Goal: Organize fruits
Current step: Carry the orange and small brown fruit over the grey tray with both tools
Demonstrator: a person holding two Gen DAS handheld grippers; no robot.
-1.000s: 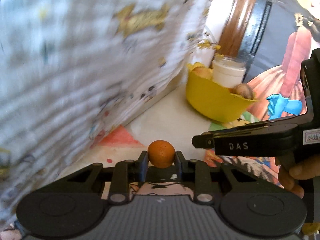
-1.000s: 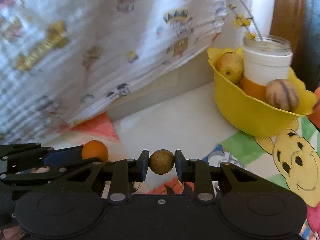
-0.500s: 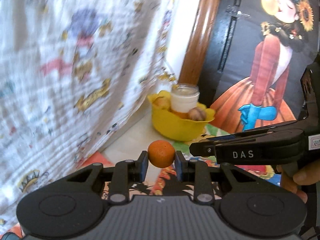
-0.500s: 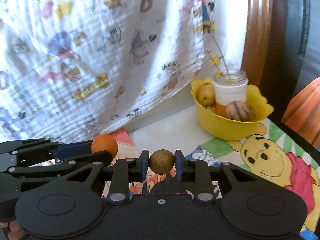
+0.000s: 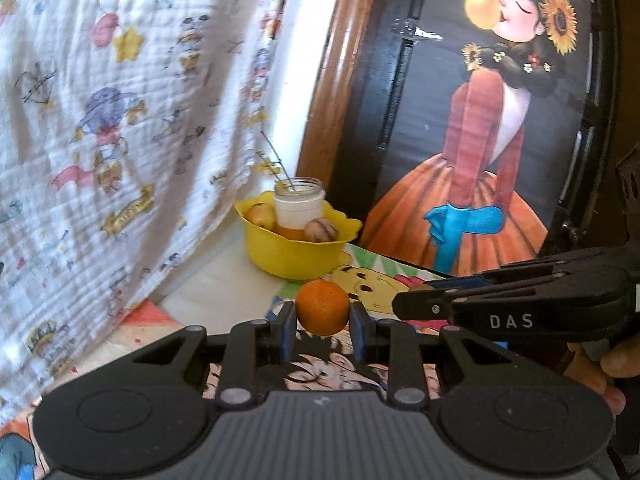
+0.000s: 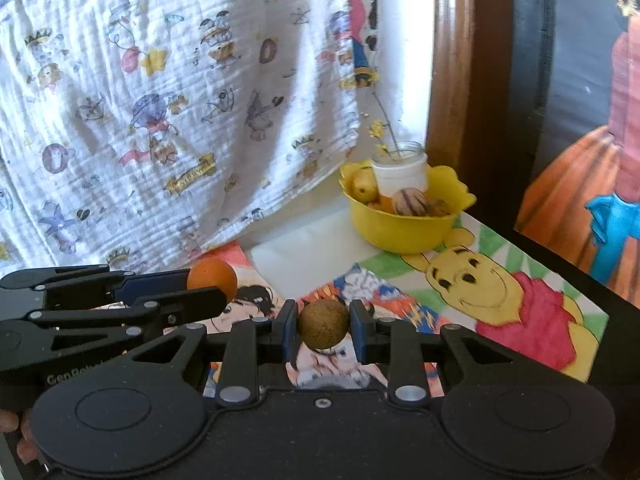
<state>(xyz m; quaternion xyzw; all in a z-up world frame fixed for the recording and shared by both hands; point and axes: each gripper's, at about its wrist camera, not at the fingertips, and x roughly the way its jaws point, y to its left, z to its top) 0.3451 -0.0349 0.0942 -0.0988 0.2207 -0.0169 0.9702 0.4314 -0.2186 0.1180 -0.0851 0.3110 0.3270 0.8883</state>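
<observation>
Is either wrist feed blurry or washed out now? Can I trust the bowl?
Left wrist: sharp at the orange fruit, yellow bowl clear, edges bowed by fisheye, curtain softened. Right wrist: brown fruit crisp, wall strip beside the curtain glaring white, bowl readable.

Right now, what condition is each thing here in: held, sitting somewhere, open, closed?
left gripper: shut on the orange fruit, held in the air
right gripper: shut on the brown fruit, held in the air
yellow bowl: upright on the table, holds several fruits and the jar
glass jar: upright in the bowl, no lid, a flower sprig in it
patterned cloth: hanging behind the table
</observation>
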